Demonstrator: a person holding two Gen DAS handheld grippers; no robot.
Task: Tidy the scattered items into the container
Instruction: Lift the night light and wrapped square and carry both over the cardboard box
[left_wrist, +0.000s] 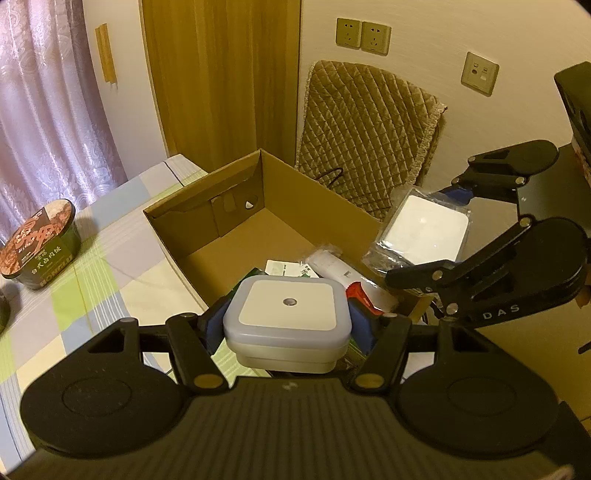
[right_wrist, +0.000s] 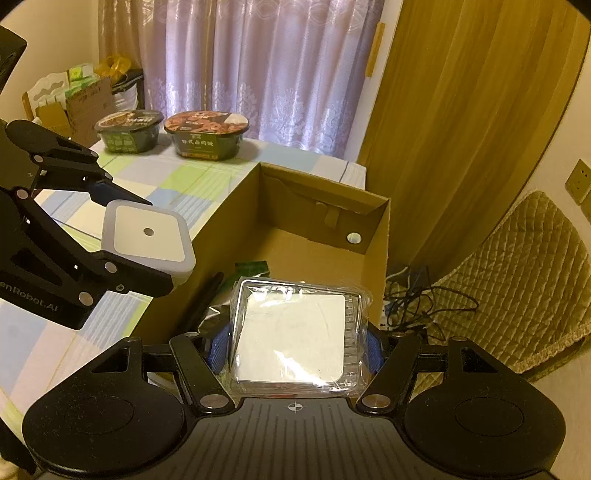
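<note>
My left gripper (left_wrist: 286, 325) is shut on a square white night light (left_wrist: 288, 319), held over the near edge of the open cardboard box (left_wrist: 314, 184). The same night light (right_wrist: 147, 240) shows at the left of the right wrist view, beside the box wall (right_wrist: 221, 221). My right gripper (right_wrist: 297, 341) is shut on a white square item in a clear plastic pack (right_wrist: 295, 336), above the box's near right corner; in the left wrist view that pack (left_wrist: 424, 229) hangs at the box's right rim. Inside the box lie a white tube (left_wrist: 343, 269), a green-and-white packet (left_wrist: 288, 267) and dark items.
Two instant-food bowls (right_wrist: 207, 134) (right_wrist: 129, 131) stand at the far side of the checked tablecloth (right_wrist: 166, 177); one bowl (left_wrist: 40, 243) is at the left. A quilted chair (left_wrist: 369, 136) and tangled cables (right_wrist: 417, 295) sit right of the box. Curtains and a wooden door are behind.
</note>
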